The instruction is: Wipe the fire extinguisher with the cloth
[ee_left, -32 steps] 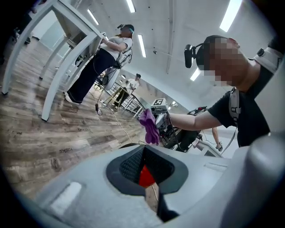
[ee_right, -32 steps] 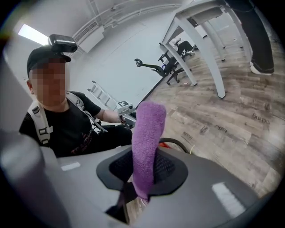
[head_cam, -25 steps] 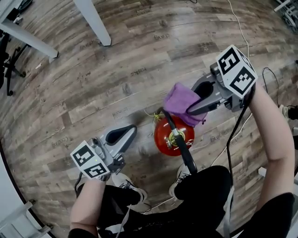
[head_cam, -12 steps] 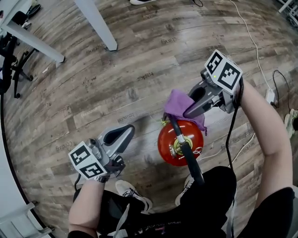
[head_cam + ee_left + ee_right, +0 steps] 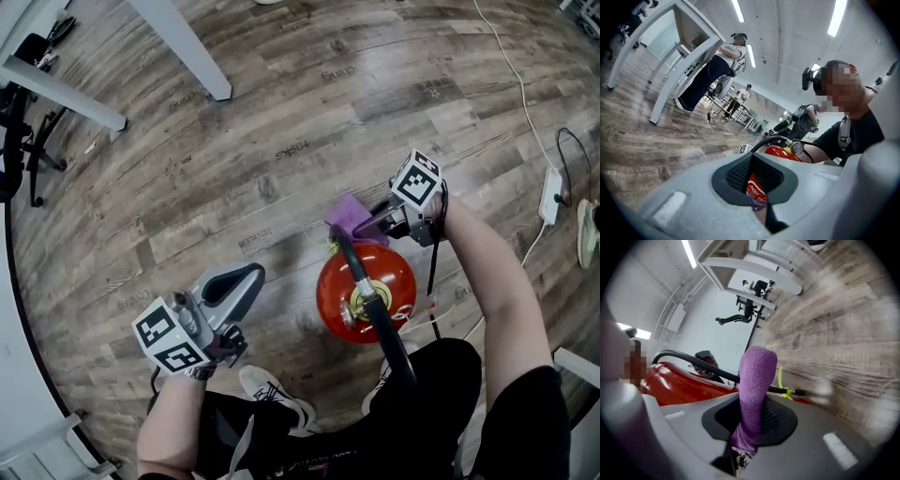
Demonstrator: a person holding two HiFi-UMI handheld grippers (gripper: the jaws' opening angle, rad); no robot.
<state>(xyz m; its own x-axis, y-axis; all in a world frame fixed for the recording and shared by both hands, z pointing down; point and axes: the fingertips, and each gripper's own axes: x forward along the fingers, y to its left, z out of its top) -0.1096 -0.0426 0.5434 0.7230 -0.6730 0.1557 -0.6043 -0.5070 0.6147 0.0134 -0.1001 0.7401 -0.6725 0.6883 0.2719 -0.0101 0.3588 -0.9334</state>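
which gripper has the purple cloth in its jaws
The right gripper: its jaws clamp the purple cloth; the left gripper is shut on nothing.

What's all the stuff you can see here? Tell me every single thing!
fire extinguisher: one, red, standing on the floor
hose: one, black, running over the extinguisher's top
cloth: one, purple, pinched in the right tongs
floor: one, grey-brown wood planks, all around
table legs: two, white, top left
power strip: one, white, on the floor at the right
left tongs: one, grey, shut and empty, left of the extinguisher
right tongs: one, grey, shut on the cloth
person's arms: two, one behind each tongs
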